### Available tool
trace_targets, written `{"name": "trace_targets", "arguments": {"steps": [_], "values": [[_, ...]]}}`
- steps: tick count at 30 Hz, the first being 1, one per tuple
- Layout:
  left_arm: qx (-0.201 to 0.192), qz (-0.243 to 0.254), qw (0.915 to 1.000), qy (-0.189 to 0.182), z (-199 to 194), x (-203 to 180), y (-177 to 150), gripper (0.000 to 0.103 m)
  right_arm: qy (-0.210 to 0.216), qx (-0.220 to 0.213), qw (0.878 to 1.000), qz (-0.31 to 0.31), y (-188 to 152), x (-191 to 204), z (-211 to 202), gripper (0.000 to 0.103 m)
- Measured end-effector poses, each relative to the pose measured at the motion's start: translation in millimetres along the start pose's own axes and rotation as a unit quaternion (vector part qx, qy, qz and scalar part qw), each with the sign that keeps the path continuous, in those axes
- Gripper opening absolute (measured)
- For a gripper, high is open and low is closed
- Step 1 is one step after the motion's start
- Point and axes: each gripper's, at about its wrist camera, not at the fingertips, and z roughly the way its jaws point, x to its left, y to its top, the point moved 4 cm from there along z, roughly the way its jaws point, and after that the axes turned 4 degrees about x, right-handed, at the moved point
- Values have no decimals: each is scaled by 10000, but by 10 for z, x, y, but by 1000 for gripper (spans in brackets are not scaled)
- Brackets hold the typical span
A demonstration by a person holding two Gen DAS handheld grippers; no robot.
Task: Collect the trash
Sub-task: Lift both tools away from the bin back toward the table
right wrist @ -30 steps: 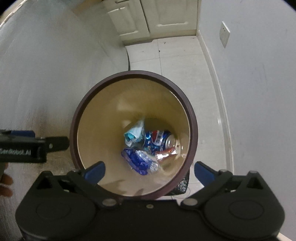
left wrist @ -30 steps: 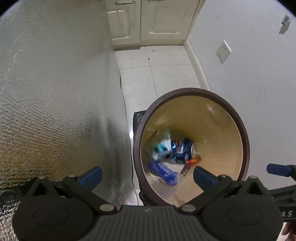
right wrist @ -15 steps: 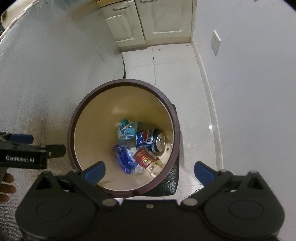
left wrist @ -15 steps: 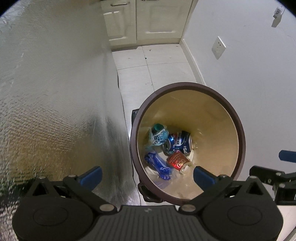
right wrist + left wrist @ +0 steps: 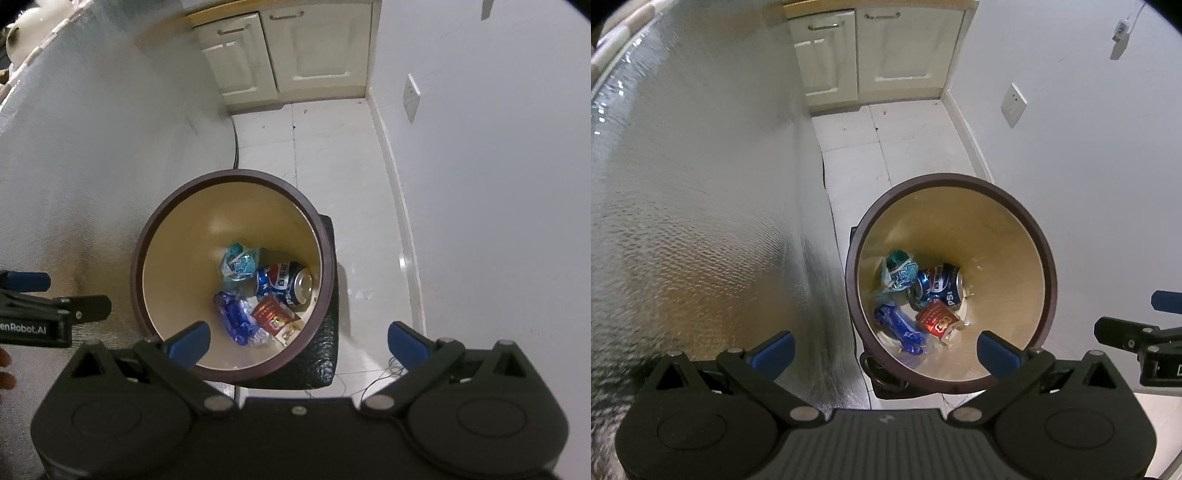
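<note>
Four pieces lie in our bin (image 5: 1043,258): one Pepsi can (image 5: 938,286), three wrappers; both our claws (image 5: 884,349) (image 5: 297,341) spread, empty.

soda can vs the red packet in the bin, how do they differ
The soda can is a blue metal cylinder lying on its side, its silver top facing the bin's wall. The red packet is flat and boxy, red with a pale end, lying face up. The can looks bulkier; the packet sits nearer the cameras, its edge against the can. Both rest at the bottom of the bin among wrappers.
</note>
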Motion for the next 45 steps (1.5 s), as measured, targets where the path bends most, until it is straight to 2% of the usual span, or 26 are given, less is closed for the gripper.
{"name": "trace_targets", "arguments": {"steps": [16, 24, 36, 45], "values": [[-423, 56, 9990, -109, -600, -121, -398, 103, -201, -424, 9988, 107, -331, -58, -609, 103], [-789, 149, 9965, -217, -993, -202, -554, 103, -247, -719, 9971, 72, -491, -88, -1003, 103], [-1434, 188, 9886, -421, -1611, -118, -783, 103, -310, -1367, 9901, 31, -669, 77, -1626, 103], [-1901, 87, 9804, -516, -2064, 165, -1024, 103, -254, -1900, 9814, -32, -824, 382, -2063, 103]]}}
